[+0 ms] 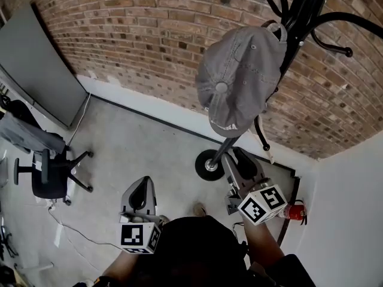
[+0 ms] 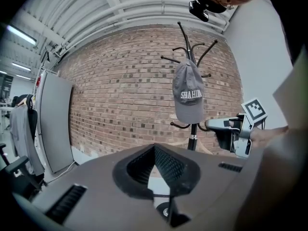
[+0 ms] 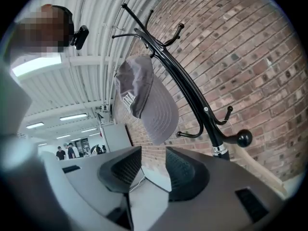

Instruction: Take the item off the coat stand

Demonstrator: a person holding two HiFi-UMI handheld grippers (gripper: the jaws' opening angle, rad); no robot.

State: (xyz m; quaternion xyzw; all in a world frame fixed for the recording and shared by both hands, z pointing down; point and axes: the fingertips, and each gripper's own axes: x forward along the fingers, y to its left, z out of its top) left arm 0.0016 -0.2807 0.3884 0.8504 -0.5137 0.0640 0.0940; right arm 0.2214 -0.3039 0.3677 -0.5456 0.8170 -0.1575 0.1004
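Observation:
A grey baseball cap [image 1: 239,76] hangs on an upper hook of the black coat stand [image 1: 299,17], whose round base [image 1: 209,165] rests on the floor by the brick wall. My right gripper [image 1: 239,163] is below the cap, near the pole, and apart from it. In the right gripper view its jaws [image 3: 153,160] stand open with nothing between them, and the cap [image 3: 149,100] hangs above and ahead. My left gripper [image 1: 140,193] is lower and to the left, its jaws [image 2: 154,150] shut and empty. From there the cap [image 2: 188,95] is farther off.
A black office chair [image 1: 51,172] and a hanging jacket [image 1: 27,133] are at the left. A grey panel [image 1: 42,70] leans on the brick wall. A red fire extinguisher [image 1: 293,211] stands by the white wall at right. Bare lower hooks [image 3: 231,114] stick out from the pole.

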